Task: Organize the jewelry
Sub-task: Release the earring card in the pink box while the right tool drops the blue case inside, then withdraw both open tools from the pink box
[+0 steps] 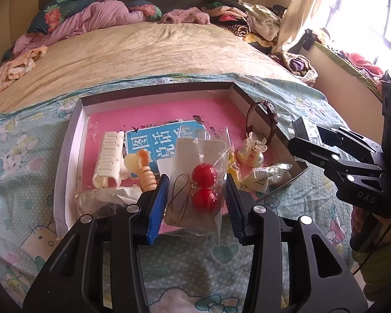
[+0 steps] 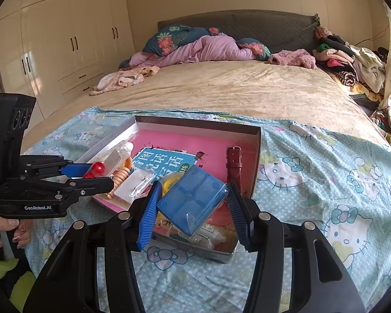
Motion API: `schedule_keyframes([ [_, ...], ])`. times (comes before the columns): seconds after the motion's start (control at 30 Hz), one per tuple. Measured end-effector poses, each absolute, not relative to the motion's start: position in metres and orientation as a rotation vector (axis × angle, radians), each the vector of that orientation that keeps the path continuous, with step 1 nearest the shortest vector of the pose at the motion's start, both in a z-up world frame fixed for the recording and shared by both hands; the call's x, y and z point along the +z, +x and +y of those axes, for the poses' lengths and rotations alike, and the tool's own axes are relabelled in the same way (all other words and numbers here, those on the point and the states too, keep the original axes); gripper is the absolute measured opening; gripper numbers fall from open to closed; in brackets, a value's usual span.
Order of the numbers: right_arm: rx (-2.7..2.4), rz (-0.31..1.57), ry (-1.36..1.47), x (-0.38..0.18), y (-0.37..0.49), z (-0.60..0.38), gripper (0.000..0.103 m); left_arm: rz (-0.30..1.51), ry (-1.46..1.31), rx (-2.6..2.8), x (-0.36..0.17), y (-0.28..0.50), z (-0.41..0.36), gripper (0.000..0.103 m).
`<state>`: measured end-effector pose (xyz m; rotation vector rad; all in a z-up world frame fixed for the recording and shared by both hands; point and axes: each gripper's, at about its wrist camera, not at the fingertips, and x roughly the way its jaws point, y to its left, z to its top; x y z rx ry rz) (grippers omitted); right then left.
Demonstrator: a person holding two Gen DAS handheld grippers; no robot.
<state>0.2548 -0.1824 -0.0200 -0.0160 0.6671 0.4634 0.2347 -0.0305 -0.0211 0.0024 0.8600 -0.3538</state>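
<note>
In the left wrist view my left gripper (image 1: 197, 178) is shut on a clear bag of red ball earrings (image 1: 204, 200) on a white card, held over the near edge of a shallow tray (image 1: 156, 91) with a pink liner. The tray holds a cream hair claw (image 1: 109, 161), an orange spiral tie (image 1: 146, 176), a brown-strapped watch (image 1: 263, 114), a pearly bow clip (image 1: 252, 151) and small packets (image 1: 266, 178). In the right wrist view my right gripper (image 2: 194, 185) is shut on a blue clear plastic box (image 2: 193, 200) above the tray's near right corner (image 2: 229, 254). The left gripper (image 2: 101, 175) shows there at the left.
The tray lies on a light blue cartoon-cat sheet (image 2: 325, 182) at the foot of a bed with a beige cover (image 2: 234, 88). Clothes are piled at the head (image 1: 247, 18). Cream wardrobes (image 2: 65, 39) stand left, a window (image 1: 365, 20) right. A person's hand (image 2: 2, 227) grips the left handle.
</note>
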Motion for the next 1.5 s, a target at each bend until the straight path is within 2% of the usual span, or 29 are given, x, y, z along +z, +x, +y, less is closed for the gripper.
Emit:
schedule_keyframes([
  [0.77,0.453,0.763,0.005,-0.055,0.276,-0.179,0.051,0.902,-0.019,-0.361,-0.045,0.261,-0.035,0.035],
  [0.8,0.455,0.767,0.008,-0.056,0.276,-0.179,0.051,0.902,-0.020,-0.361,-0.045,0.261,-0.035,0.035],
  [0.87,0.455,0.762,0.019,-0.055,0.274,-0.182,0.061,0.901,-0.020,-0.361,-0.045,0.261,-0.034,0.035],
  [1.17,0.448,0.748,0.058,-0.048,0.264,-0.190,0.067,0.905,-0.017,-0.357,-0.046,0.262,-0.035,0.035],
  [1.23,0.448,0.746,0.064,-0.046,0.261,-0.191,0.069,0.904,-0.012,-0.352,-0.045,0.261,-0.036,0.038],
  [1.33,0.436,0.740,0.076,-0.043,0.255,-0.195,0.077,0.899,-0.011,-0.348,-0.044,0.260,-0.036,0.050],
  [1.47,0.421,0.729,0.095,-0.037,0.249,-0.202,0.082,0.894,-0.012,-0.344,-0.040,0.256,-0.035,0.052],
  [1.5,0.418,0.725,0.097,-0.036,0.247,-0.203,0.083,0.891,-0.014,-0.344,-0.039,0.254,-0.035,0.056],
])
